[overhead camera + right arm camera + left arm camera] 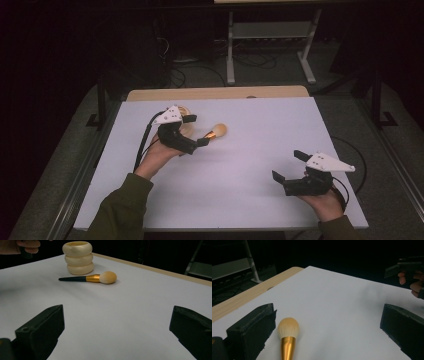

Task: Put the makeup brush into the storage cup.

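A makeup brush [218,131] with a gold ferrule and pale tuft lies on the white board [240,175]. In the left gripper view the brush [287,333] sits between the wide-apart jaws, close to the left one and untouched. My left gripper [196,131] hovers open over the brush handle. A cream ribbed holder [78,258] stands upright just behind the brush [100,278]; in the high view the holder [184,110] is partly hidden by the left gripper. My right gripper [290,165] rests open near the front right, holding nothing.
A strip of wooden tabletop [215,93] shows along the board's far edge. A white metal frame [270,30] and cables lie on the dark floor beyond. The right hand and its gripper [405,266] show far off in the left gripper view.
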The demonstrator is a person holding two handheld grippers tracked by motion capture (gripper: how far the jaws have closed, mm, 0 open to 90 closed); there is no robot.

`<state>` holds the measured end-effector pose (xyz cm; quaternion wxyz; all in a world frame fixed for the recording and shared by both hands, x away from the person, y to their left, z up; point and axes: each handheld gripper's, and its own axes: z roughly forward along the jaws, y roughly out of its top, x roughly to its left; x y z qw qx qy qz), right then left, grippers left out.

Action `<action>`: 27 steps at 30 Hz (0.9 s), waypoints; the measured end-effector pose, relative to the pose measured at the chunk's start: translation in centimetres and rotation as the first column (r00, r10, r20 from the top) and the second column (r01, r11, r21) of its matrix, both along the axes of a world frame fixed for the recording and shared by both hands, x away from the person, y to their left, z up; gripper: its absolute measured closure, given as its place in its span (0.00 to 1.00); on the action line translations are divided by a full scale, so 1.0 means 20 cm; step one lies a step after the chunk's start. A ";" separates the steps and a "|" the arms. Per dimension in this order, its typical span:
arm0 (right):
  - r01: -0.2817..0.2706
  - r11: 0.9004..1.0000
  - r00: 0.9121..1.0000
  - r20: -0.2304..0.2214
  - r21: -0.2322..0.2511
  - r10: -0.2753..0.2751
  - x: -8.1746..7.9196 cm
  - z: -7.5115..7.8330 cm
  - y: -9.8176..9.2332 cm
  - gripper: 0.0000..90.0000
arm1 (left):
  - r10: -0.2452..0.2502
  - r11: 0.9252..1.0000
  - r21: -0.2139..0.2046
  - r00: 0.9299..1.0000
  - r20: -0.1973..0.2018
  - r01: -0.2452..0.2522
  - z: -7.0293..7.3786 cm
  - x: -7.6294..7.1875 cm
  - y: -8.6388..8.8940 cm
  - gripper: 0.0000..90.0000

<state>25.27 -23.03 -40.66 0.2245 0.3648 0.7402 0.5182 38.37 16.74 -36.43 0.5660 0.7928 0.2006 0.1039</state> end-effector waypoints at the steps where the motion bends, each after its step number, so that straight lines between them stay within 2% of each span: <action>1: 0.000 1.000 1.000 0.000 0.000 0.000 0.00 0.00 0.00 0.00 | -0.003 1.000 -0.001 1.000 0.004 0.003 0.00 0.00 -0.01 0.00; 15: 0.000 1.000 1.000 -0.005 0.003 0.000 0.00 0.00 0.00 0.00 | 0.013 1.000 -0.022 1.000 0.003 -0.013 0.00 0.08 -0.05 0.00; 27: -0.003 1.000 1.000 -0.004 0.001 0.003 0.00 -0.01 -0.01 0.00 | 0.021 1.000 -0.016 1.000 0.002 -0.021 0.01 0.14 -0.09 0.00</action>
